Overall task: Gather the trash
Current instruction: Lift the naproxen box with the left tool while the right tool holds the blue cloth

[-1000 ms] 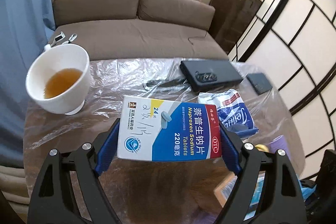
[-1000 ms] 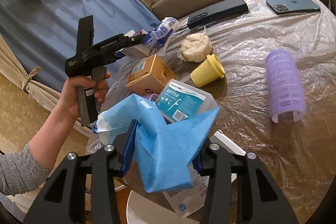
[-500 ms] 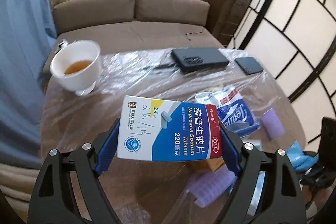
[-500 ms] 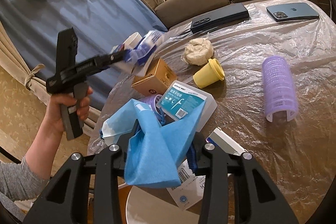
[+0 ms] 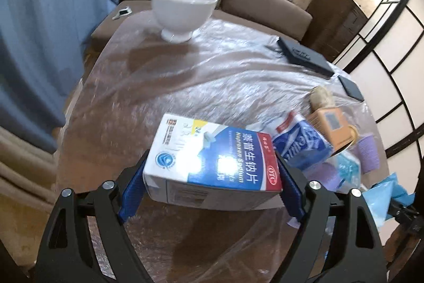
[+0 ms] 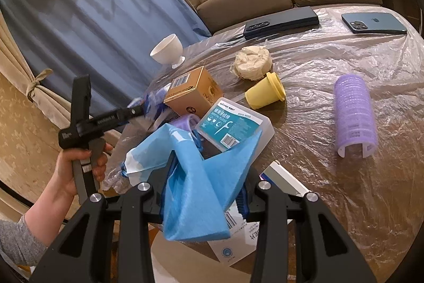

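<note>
Left wrist view: left hand-held gripper point(image 5: 210, 177) clamped on pill box point(image 5: 212, 163), box held flat between blue pads, above surface point(image 5: 185, 86). White cup point(image 5: 184, 8) far side, well apart. Tissue pack point(image 5: 302, 145) just right of box; tan carton point(image 5: 331, 126) beyond it.

Right wrist view: right hand-held gripper point(image 6: 209, 177) clamped on blue cloth point(image 6: 196, 177), cloth draped between fingers at near edge of surface point(image 6: 331, 65). Floss box point(image 6: 233, 129) just behind cloth. Yellow cup point(image 6: 265, 94) on its side, purple roller point(image 6: 355, 116) right, paper wad point(image 6: 253, 62) farther back.
</note>
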The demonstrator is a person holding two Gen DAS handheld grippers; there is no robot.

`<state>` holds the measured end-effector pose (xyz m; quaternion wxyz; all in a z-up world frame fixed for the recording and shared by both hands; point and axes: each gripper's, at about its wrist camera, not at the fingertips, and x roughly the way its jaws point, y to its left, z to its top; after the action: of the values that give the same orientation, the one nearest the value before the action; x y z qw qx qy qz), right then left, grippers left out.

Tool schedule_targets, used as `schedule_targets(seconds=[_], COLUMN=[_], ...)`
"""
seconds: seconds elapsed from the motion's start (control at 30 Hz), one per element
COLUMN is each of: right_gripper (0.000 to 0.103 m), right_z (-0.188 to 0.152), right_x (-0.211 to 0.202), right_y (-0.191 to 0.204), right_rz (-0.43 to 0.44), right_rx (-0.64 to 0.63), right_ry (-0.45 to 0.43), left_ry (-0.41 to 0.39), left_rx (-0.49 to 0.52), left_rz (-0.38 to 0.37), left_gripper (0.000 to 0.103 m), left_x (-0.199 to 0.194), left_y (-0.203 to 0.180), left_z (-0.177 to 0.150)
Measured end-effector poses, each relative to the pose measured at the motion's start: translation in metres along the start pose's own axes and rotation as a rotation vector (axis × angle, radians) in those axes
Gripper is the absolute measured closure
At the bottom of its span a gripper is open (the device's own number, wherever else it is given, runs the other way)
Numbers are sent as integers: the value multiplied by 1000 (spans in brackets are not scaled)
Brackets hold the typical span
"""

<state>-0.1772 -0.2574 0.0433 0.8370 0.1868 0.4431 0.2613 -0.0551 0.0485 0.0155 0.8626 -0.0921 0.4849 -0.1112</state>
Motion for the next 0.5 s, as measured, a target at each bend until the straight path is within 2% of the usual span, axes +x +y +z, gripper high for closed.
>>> schedule_targets(seconds=[0.07, 0.23, 0.33, 0.5], right_gripper=[65, 62, 61, 58], right_z=[-1, -3, -4, -6], right_x=[3, 5, 8, 12], right_y=[3, 6, 6, 8], right_rz=[-13, -31, -33, -33], right_rx=[-15, -40, -41, -49], right_ry=[7, 14, 21, 36], left_ry=[-12, -34, -27, -31], left_rx=[-2, 12, 25, 58], left_rz=[32, 62, 73, 66], left_gripper=[5, 5, 2, 2], left_x=[1, -2, -3, -7], left_y=[1, -1, 1, 5], left_z=[-4, -10, -19, -31])
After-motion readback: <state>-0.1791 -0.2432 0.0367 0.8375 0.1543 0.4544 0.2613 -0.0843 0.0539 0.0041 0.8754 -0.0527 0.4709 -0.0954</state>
